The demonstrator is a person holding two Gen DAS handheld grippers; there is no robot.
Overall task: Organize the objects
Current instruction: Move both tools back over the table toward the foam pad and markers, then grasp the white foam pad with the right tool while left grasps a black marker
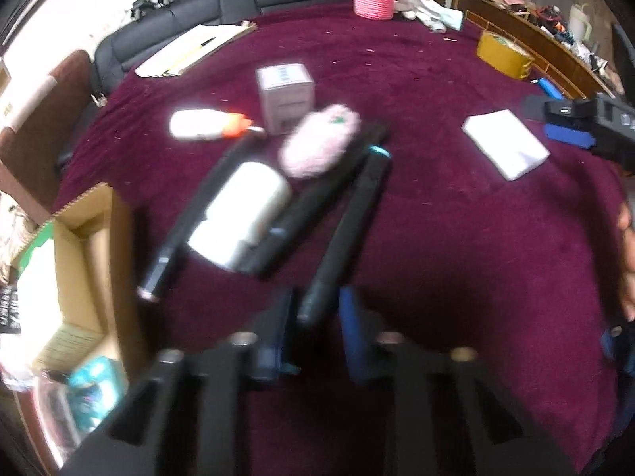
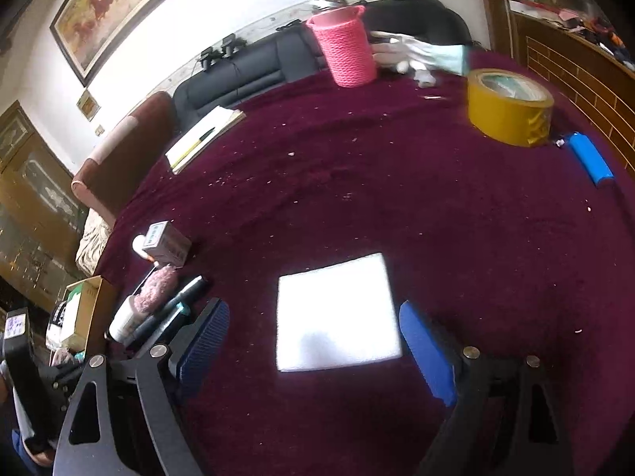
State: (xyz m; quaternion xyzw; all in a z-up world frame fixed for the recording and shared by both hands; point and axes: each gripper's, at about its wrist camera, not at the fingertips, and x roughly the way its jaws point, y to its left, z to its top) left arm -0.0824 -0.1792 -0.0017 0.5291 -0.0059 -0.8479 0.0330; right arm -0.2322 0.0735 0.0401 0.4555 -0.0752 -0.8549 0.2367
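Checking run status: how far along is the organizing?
Early. Done: cardboard box already holds a few items. In hand: left gripper closed on a black marker; right gripper open around the white pad. Left: glue bottle, small box, tape roll.

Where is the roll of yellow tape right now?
The yellow tape roll stands at the far right of the maroon cloth in the right wrist view, between the pink woven basket and the blue lighter.

A black marker [image 1: 345,230] with a teal band lies at frame centre beside a white roll [image 1: 246,218], its near end between the blue pads.
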